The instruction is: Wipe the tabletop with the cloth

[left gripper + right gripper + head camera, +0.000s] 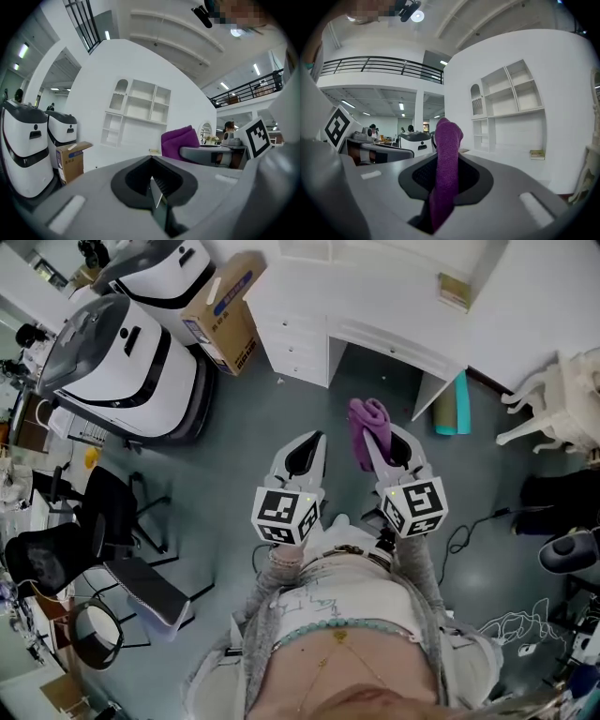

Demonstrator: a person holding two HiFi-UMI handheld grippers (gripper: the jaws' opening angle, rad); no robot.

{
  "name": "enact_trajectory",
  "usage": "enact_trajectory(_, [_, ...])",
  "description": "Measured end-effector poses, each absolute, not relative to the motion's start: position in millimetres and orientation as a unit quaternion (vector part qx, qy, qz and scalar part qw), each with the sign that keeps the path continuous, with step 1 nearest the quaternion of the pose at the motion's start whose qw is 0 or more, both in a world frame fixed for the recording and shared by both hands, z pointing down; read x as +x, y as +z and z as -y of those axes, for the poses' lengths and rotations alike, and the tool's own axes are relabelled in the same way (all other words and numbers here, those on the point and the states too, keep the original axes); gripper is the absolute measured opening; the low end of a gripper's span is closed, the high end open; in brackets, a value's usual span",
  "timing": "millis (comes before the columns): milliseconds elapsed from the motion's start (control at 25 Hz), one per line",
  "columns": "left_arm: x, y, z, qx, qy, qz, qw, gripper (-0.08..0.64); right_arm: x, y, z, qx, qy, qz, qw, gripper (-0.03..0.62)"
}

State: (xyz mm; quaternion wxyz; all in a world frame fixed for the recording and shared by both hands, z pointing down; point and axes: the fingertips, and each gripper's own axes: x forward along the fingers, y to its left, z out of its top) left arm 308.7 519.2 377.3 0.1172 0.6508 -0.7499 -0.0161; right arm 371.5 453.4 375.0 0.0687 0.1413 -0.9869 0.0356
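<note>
Holding the purple cloth point(368, 420) pinched between its jaws, the right gripper point(375, 451) hovers; the left gripper point(314, 448) is closed and empty. Wiping seems not yet begun: the next move is probably to reach the white desk point(384, 292) at twelve o'clock.

The left gripper point(314, 442) and right gripper point(382, 442), mid-frame in the head view, have pale grey wedge-shaped shells with a black recess round the jaws. The gripper views show ribbed black lining inside that recess. At the lower end of each sits a cube point(284, 514) of black-and-white square markers. Below are grey knit sleeves point(270, 589), a white top point(347, 601) with thin line print, and pale green beads point(347, 632) strung across it.
</note>
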Motion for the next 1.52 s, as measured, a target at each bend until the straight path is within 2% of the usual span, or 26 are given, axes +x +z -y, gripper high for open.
enact_trajectory(440, [240.9, 382.8, -503.9, 0.653, -0.018, 0.748, 0.119, 0.0, 306.0, 377.7, -444.6, 0.142, 0.027, 0.986, 0.083, 0.092])
enact_trajectory(1120, [94.9, 382.8, -464.0, 0.665, -0.009, 0.739, 0.111, 0.0, 164.4, 377.5, -405.7, 0.163, 0.029, 0.983, 0.077, 0.092])
enact_trajectory(1520, [55.5, 386.0, -445.4, 0.667, -0.012, 0.735, 0.121, 0.0, 119.8, 379.1, -392.4, 0.162, 0.035, 0.983, 0.08, 0.092])
